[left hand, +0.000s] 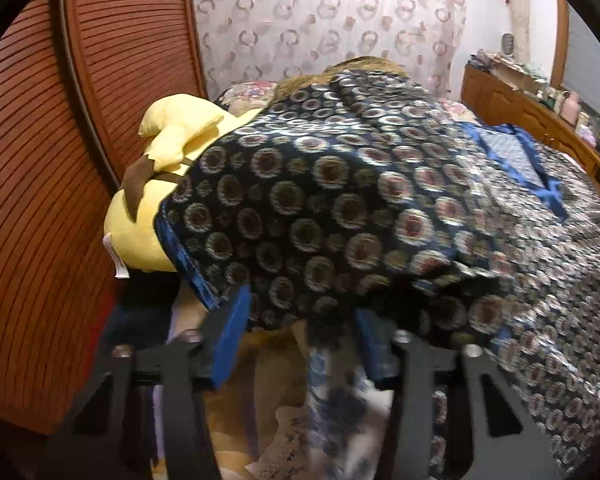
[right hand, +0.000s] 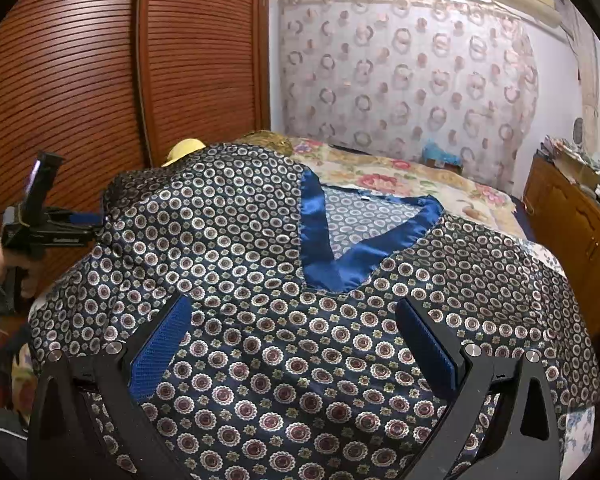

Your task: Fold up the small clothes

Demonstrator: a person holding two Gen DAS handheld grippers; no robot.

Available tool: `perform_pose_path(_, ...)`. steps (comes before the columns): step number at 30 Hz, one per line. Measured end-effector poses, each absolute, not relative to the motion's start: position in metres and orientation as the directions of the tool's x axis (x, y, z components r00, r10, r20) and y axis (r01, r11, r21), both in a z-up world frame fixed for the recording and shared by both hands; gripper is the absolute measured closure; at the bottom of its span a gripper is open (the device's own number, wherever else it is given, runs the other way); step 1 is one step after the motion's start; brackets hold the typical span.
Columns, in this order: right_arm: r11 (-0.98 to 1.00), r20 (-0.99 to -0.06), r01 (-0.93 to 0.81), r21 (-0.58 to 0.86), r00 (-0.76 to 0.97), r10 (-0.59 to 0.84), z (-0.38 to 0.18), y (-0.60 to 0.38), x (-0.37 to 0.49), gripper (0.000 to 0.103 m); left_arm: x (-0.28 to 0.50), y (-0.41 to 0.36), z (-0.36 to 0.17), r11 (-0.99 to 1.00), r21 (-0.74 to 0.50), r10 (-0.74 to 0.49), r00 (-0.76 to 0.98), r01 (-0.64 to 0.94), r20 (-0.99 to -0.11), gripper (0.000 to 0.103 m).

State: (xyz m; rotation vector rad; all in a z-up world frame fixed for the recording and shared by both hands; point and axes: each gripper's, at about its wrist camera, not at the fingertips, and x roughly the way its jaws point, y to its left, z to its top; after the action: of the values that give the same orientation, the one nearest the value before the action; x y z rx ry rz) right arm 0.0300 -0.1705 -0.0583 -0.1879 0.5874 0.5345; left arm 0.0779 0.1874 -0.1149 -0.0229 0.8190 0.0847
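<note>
Right gripper [right hand: 292, 344] jaws apart, hovering over the patterned top [right hand: 284, 368], gripping nothing. Top lies spread on the bed [right hand: 400, 176], blue V-neck [right hand: 320, 248] facing up, its left side raised where the left gripper [left hand: 300, 320] has the sleeve edge between its pads; whether they actually clamp it I can't tell, blur. Risks: slick fabric slides out mid-fold; only one layer caught, so the fold skews; sleeve drags onto the yellow plush toy [left hand: 168, 152] beside it; the unpinned body shifts with the pull.
</note>
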Motion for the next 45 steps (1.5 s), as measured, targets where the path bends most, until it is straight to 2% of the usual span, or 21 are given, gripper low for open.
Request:
perform_pose_path(3, 0.853, -0.571, -0.522, -0.014, 0.704, 0.422, -0.058, -0.175, 0.031, 0.000, 0.079, 0.197, -0.113, 0.993, 0.009, 0.086, 0.694, -0.115, -0.715, 0.093)
perform_pose_path(4, 0.855, -0.571, -0.519, -0.011, 0.705, 0.421, -0.058, -0.176, 0.031, 0.000, 0.078, 0.199, -0.110, 0.993, 0.001, 0.084, 0.702, -0.118, -0.708, 0.097)
perform_pose_path(6, 0.858, -0.573, -0.513, -0.006, 0.705, 0.418, -0.059, -0.180, 0.032, 0.000, 0.076, 0.203, -0.101, 0.992, 0.001, 0.095, 0.726, -0.129, -0.681, 0.100)
perform_pose_path(15, 0.872, -0.560, -0.489, 0.007, 0.721, 0.408, -0.054, -0.194, 0.033, 0.000, 0.089, 0.172, -0.024, 0.999, 0.022, 0.032, 0.823, -0.024, -0.568, 0.102)
perform_pose_path(22, 0.886, -0.554, -0.464, 0.016, 0.733, 0.394, -0.053, -0.209, 0.035, 0.000, 0.096, 0.106, -0.003, 0.986, 0.051, -0.102, 0.820, 0.157, -0.563, 0.102)
perform_pose_path(29, 0.890, -0.571, -0.455, 0.026, 0.724, 0.387, -0.061, -0.218, 0.036, 0.000, 0.090, 0.074, -0.020, 0.972, 0.030, -0.163, 0.764, 0.232, -0.625, 0.087)
perform_pose_path(31, 0.890, -0.579, -0.454, 0.029, 0.719, 0.385, -0.065, -0.218, 0.036, 0.000, 0.081, 0.075, -0.022, 0.974, 0.012, -0.169, 0.766, 0.225, -0.620, 0.076)
perform_pose_path(35, 0.889, -0.584, -0.457, 0.029, 0.714, 0.386, -0.066, -0.217, 0.037, 0.000, 0.068, 0.082, -0.021, 0.977, -0.017, -0.178, 0.776, 0.211, -0.605, 0.066)
perform_pose_path(38, 0.887, -0.584, -0.461, 0.026, 0.713, 0.387, -0.065, -0.214, 0.037, 0.000, 0.060, 0.089, -0.020, 0.980, -0.029, -0.176, 0.787, 0.197, -0.591, 0.055)
perform_pose_path(39, 0.887, -0.585, -0.462, 0.025, 0.712, 0.388, -0.065, -0.212, 0.038, 0.000, 0.057, 0.092, -0.019, 0.981, -0.034, -0.173, 0.792, 0.189, -0.585, 0.049)
perform_pose_path(45, 0.871, -0.593, -0.491, 0.010, 0.699, 0.400, -0.062, -0.199, 0.042, 0.000, 0.043, 0.104, -0.020, 0.986, -0.049, -0.156, 0.806, 0.157, -0.571, 0.045)
